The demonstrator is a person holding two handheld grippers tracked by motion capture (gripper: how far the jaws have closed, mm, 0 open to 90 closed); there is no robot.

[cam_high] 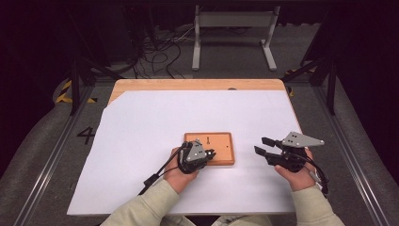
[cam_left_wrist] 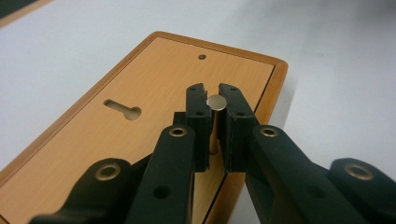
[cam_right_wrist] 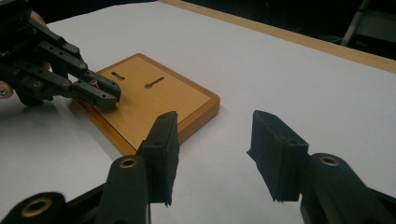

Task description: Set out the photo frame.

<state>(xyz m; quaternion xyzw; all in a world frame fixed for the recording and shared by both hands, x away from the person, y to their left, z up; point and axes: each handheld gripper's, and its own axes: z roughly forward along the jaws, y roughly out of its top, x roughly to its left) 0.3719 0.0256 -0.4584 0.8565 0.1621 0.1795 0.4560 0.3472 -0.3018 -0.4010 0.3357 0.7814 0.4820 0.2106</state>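
Note:
A small wooden board (cam_high: 222,141) lies on the white sheet, a little right of centre. Its top has a keyhole slot (cam_left_wrist: 122,109) and a small round hole (cam_left_wrist: 201,57). My left gripper (cam_high: 211,153) reaches over the board's near edge. In the left gripper view the left gripper (cam_left_wrist: 213,91) is shut on a short metal pin (cam_left_wrist: 215,102) with a flat round head, held upright above the board (cam_left_wrist: 154,70). My right gripper (cam_high: 261,145) rests open to the right of the board, nothing between its jaws. The right gripper view shows the right gripper (cam_right_wrist: 215,135), the board (cam_right_wrist: 173,100) and the left gripper (cam_right_wrist: 100,91).
A white sheet (cam_high: 141,141) covers most of the wooden table (cam_high: 188,84). The table's edges are close on the right and the near side. Beyond the far edge, cables (cam_high: 160,52) and a white metal stand (cam_high: 233,21) sit on the floor.

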